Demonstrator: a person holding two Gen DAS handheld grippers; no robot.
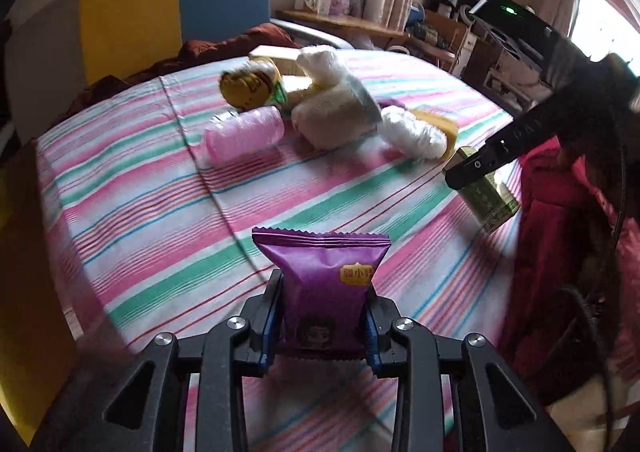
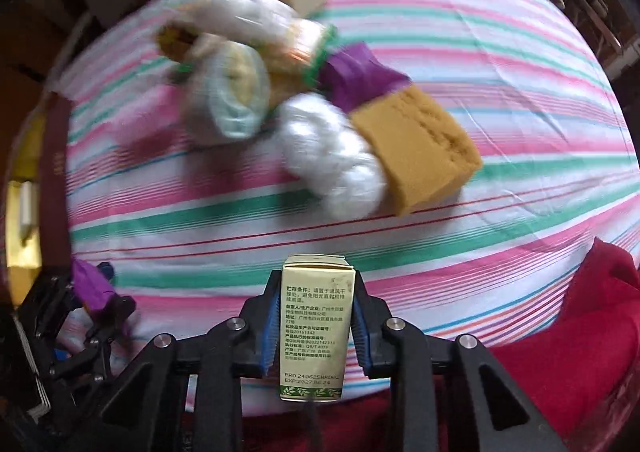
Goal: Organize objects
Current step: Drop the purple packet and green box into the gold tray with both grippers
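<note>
Left gripper: pads pinch a purple snack packet, lifted above the striped sheet. Mid-bed pile: pink bottle on its side, touching a beige plush; white wrapped bundle just beside it, against a yellow sponge. Right gripper: pads pressed on a pale green carton, upright, near the bed's edge by red cloth.

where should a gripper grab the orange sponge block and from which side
Grip the orange sponge block across its two long flat sides, coming down from above at its free end, the one toward the bare striped sheet. It lies flat, and its other end butts against the white plastic roll and a purple packet.
</note>
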